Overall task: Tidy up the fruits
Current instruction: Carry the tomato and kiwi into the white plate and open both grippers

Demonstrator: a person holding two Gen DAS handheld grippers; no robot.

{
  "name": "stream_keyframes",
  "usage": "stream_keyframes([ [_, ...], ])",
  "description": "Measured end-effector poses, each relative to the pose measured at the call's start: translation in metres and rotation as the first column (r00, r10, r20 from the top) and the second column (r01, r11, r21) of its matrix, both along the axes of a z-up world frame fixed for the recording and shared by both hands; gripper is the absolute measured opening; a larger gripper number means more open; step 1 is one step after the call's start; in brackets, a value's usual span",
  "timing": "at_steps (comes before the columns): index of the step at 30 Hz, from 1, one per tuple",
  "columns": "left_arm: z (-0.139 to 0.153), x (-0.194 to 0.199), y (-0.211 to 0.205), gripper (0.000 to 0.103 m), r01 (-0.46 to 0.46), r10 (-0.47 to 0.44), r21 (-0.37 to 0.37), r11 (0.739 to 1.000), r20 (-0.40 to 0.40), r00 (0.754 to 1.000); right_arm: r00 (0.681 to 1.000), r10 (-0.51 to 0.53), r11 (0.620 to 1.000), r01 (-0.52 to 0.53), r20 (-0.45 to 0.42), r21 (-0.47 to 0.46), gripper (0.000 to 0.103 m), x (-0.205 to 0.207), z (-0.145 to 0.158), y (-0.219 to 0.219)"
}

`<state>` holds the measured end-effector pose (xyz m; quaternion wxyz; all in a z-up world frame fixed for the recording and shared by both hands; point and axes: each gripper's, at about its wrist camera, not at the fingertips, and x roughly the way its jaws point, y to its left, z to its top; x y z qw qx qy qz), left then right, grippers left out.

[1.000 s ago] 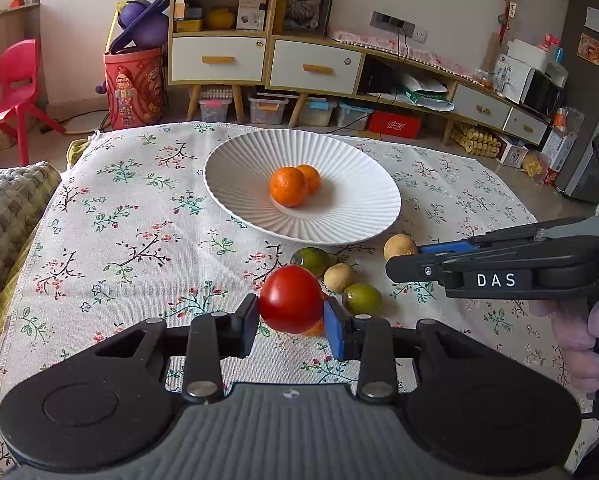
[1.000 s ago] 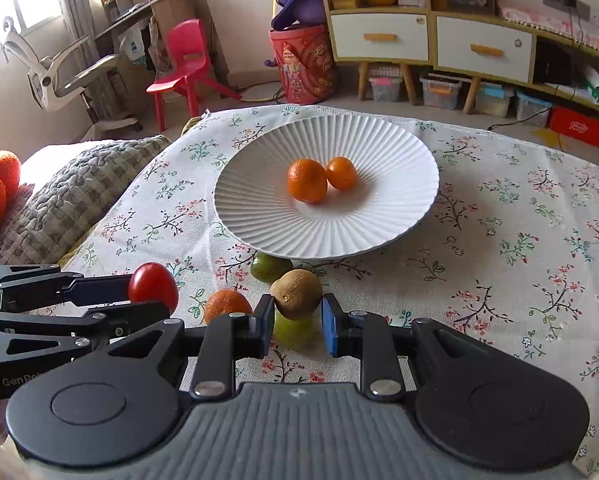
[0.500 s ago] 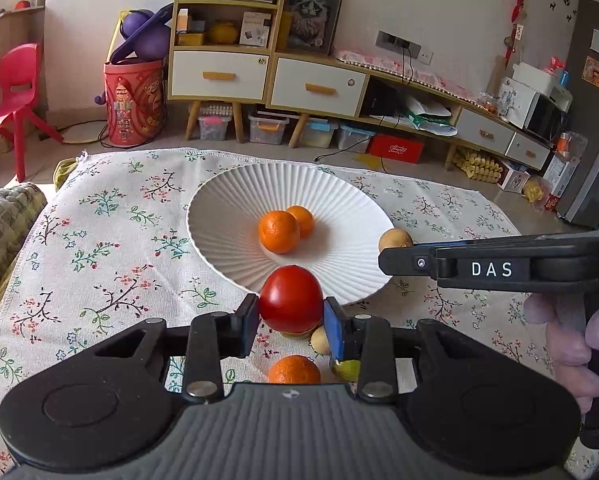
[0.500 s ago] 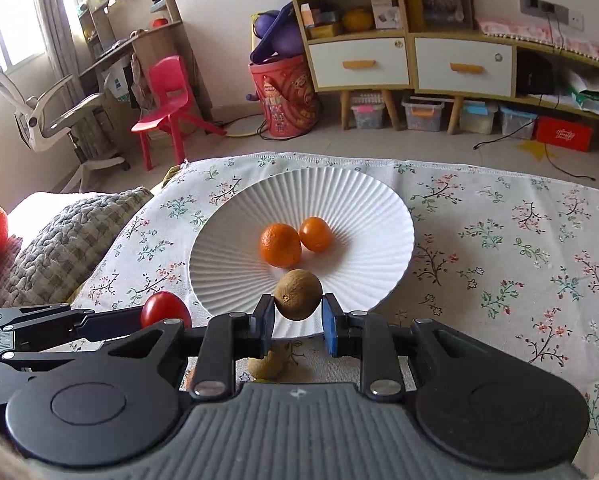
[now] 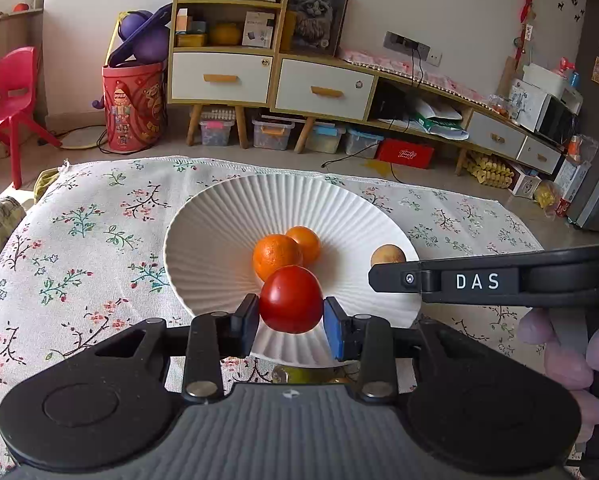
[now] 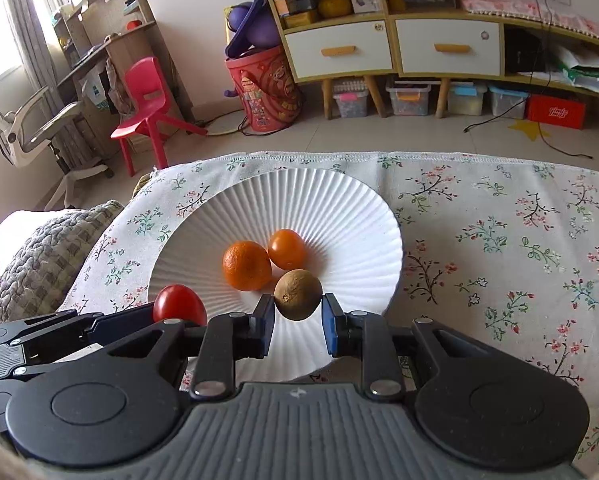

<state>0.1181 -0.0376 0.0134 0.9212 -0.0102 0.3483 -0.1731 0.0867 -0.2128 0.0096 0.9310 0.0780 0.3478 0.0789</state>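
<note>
Two fruits held over the white ribbed ceramic plate.
Left tool clamps a glossy red tomato; right tool clamps a brown fuzzy kiwi.

We held the left gripper pitched downward, its two black fingers closed until the pads pressed both sides of a red tomato. We held the right gripper at a similar downward pitch, jaws clamped on a brown kiwi. The two grippers sat side by side, near each other, the right one's arm crossing the left wrist view edge-on. Gloved fingers of our right hand wrapped its handle at the lower right.
</note>
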Motion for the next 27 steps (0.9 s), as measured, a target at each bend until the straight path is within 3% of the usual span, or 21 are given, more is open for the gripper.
stream_keyframes([
  [24,-0.013,0.015,-0.014,0.021,-0.01,0.011,0.059,0.998,-0.013,1.0,0.999,-0.013,1.0,0.014,-0.036,0.017,0.023,0.017,-0.011,-0.005],
  [27,-0.012,0.014,-0.013,0.027,-0.015,0.015,0.061,0.998,-0.003,1.0,0.999,-0.013,1.0,0.014,-0.035,0.02,0.025,0.018,-0.011,-0.005],
])
